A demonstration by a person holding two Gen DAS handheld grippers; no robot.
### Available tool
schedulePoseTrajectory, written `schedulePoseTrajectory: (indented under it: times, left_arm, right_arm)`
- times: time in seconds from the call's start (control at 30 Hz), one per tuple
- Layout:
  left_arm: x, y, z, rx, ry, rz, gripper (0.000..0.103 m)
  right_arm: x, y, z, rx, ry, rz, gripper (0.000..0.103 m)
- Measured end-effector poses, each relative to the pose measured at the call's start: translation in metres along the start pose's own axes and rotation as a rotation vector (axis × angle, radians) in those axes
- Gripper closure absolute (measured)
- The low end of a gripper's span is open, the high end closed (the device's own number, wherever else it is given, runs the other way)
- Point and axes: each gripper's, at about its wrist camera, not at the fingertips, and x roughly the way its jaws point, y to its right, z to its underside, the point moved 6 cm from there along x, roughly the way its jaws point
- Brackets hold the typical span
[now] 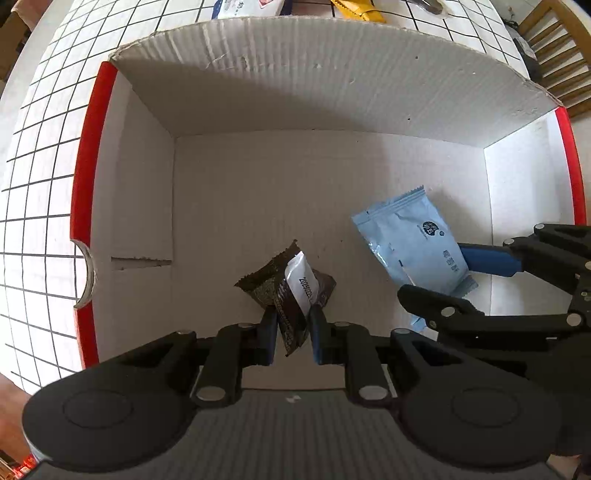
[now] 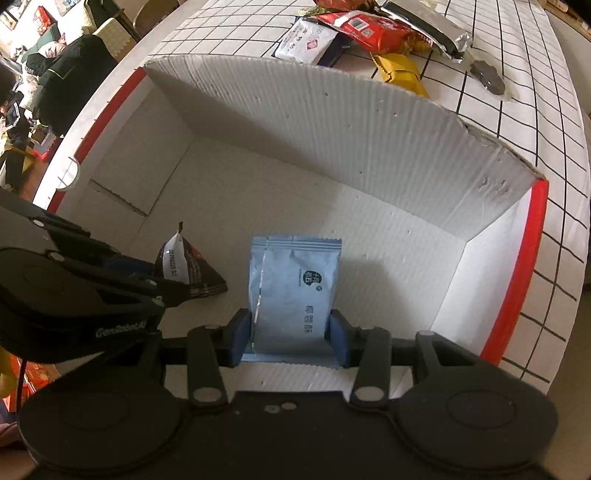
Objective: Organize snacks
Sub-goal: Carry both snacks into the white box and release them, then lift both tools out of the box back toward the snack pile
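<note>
Both grippers are inside a white cardboard box with red rims (image 1: pixel 86 177); the box also shows in the right wrist view (image 2: pixel 528 254). My left gripper (image 1: pixel 293 325) is shut on a dark brown snack packet (image 1: pixel 291 291) with a white date label, held just above the box floor. The packet also shows in the right wrist view (image 2: pixel 188 266). My right gripper (image 2: pixel 291 332) is shut on a light blue snack packet (image 2: pixel 295 288), whose far end rests on the box floor. In the left wrist view the blue packet (image 1: pixel 410 236) lies at the right, with the right gripper (image 1: pixel 465 280) around it.
Beyond the box's far wall, on the white grid tablecloth (image 2: pixel 517 74), lie more snacks: a white packet (image 2: pixel 306 40), a red packet (image 2: pixel 373 29), a yellow packet (image 2: pixel 400 72) and a silver-black one (image 2: pixel 424 26). A wooden chair (image 1: pixel 557 48) stands at the far right.
</note>
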Motion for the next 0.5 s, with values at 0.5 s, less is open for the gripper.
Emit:
schedulePoseTrajectory:
  times: [0.5]
  left_arm:
    - [-0.030, 0.006, 0.010, 0.040, 0.079, -0.026, 0.078]
  right_arm:
    - [-0.025, -0.002, -0.006, -0.014, 0.070, -0.010, 0.056]
